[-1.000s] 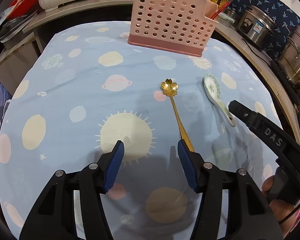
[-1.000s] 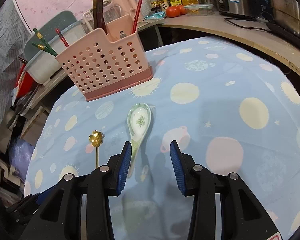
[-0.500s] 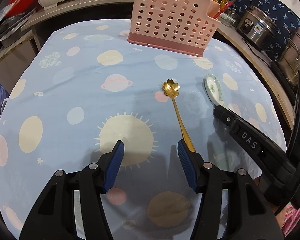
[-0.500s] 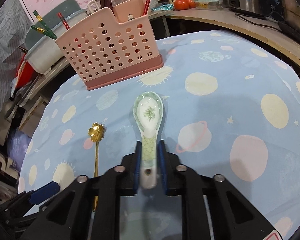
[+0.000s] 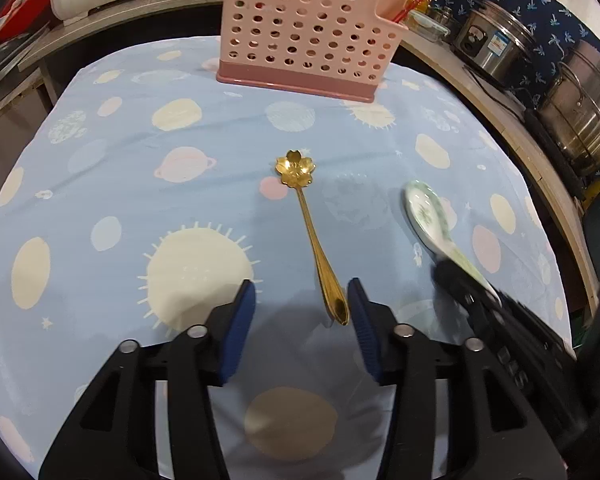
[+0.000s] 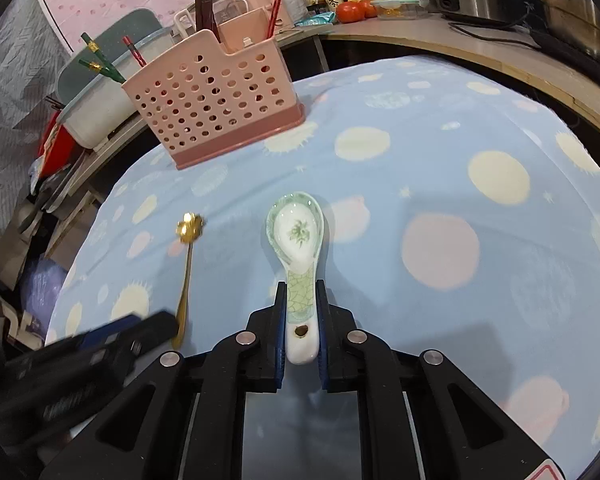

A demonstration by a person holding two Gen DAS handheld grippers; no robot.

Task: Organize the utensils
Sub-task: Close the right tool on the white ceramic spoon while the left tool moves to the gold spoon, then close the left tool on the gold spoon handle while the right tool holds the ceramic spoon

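A gold spoon (image 5: 312,236) with a flower-shaped bowl lies on the blue planet-print cloth (image 5: 100,184). Its handle end sits between the blue pads of my left gripper (image 5: 302,304), close to the right pad, while the jaws are closing and not pressing on it. My right gripper (image 6: 300,300) is shut on the handle of a white and green ceramic spoon (image 6: 298,236), whose bowl points toward the pink perforated utensil basket (image 6: 212,100). In the left wrist view the ceramic spoon (image 5: 428,216) shows at the right, and the basket (image 5: 308,36) stands at the far edge.
Chopsticks (image 6: 202,0) stand in the basket. A white tub (image 6: 96,108) sits behind it on the left. Steel pots (image 5: 580,120) and a rice cooker (image 5: 488,40) line a wooden counter at the right. Bottles and tomatoes (image 6: 356,10) stand at the back.
My right gripper moved onto the ceramic spoon's handle and shut on it. My left gripper's jaws narrowed, and the gold spoon's handle end now lies between them.
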